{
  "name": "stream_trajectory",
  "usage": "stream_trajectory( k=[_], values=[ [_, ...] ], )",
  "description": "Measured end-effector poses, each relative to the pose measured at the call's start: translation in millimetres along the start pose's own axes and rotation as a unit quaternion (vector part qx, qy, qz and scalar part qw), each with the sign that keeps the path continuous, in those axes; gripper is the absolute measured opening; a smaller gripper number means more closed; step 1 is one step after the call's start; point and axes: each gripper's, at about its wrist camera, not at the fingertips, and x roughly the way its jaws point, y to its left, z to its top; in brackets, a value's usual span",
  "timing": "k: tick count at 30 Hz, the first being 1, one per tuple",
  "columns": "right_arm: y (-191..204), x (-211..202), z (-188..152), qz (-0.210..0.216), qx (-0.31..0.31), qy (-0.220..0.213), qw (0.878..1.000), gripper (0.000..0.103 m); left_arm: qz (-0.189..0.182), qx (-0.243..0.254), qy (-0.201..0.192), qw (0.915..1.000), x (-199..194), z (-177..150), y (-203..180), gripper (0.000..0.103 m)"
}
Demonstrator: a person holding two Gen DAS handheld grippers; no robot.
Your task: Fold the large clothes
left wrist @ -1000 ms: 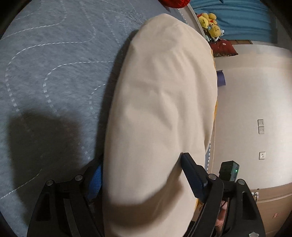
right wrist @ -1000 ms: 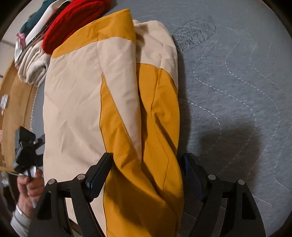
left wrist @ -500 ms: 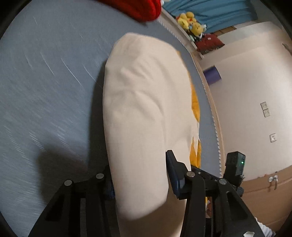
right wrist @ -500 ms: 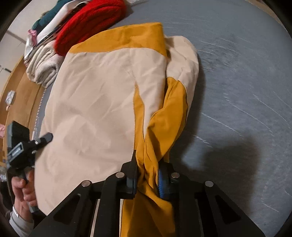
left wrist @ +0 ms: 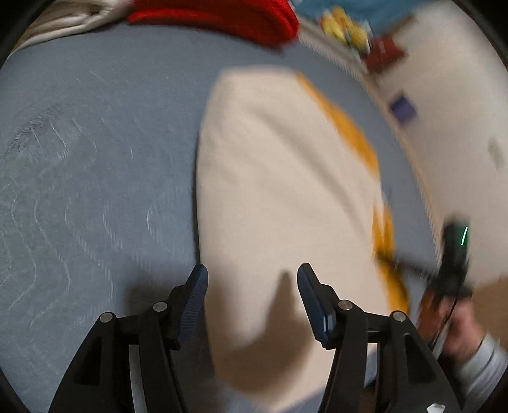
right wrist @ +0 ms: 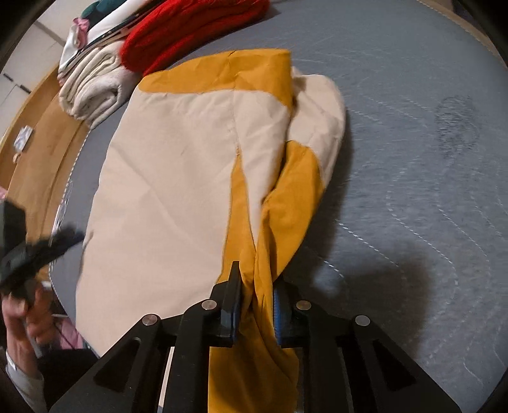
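A cream and mustard-yellow jacket point(right wrist: 177, 178) lies folded on the grey-blue mattress point(right wrist: 412, 159). My right gripper point(right wrist: 255, 298) is shut on a bunched yellow fold of the jacket at its near right edge. In the left wrist view the jacket point(left wrist: 279, 190) shows mostly cream, blurred by motion. My left gripper point(left wrist: 252, 286) is open above the jacket's near end, its jaws apart and nothing between them. The left gripper also shows at the left edge of the right wrist view point(right wrist: 28, 251).
A red knit garment point(right wrist: 190, 35) and folded cream and white clothes point(right wrist: 92, 89) are stacked at the mattress's far edge. A wooden bed frame point(right wrist: 38, 152) runs along the left. Plush toys point(left wrist: 346, 28) and a white wall point(left wrist: 460, 104) lie beyond.
My left gripper opened, let go of the jacket and pulled back. My right gripper closed on the yellow fold and holds it.
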Motion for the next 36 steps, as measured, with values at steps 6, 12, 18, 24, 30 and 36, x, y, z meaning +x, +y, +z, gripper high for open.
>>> stream_trajectory(
  k=[6,12,18,24,30,36],
  values=[
    [-2,-21,-23,-0.025,0.011,-0.002,1.0,0.03,-0.067,-0.086,0.026,0.9937,19,-41,32,0.061],
    [-4,-31,-60,-0.036,0.023,0.028,0.999,0.04,-0.113,-0.168,0.005,0.9793,33,-57,41,0.057],
    [-26,-51,-76,-0.07,0.032,0.013,0.997,0.04,-0.086,-0.124,0.017,0.9883,32,-62,-2,0.058],
    [-40,-51,-93,-0.102,0.014,0.034,0.994,0.038,-0.055,-0.111,0.015,0.9922,21,-68,6,0.066],
    [-59,-68,-119,-0.16,0.054,0.024,0.985,0.038,0.061,-0.064,-0.004,0.9961,-4,-86,-31,0.067],
    [-32,-155,-156,-0.241,0.031,-0.145,0.959,0.042,0.171,0.055,-0.11,0.9776,-71,-136,-101,0.077]
  ],
)
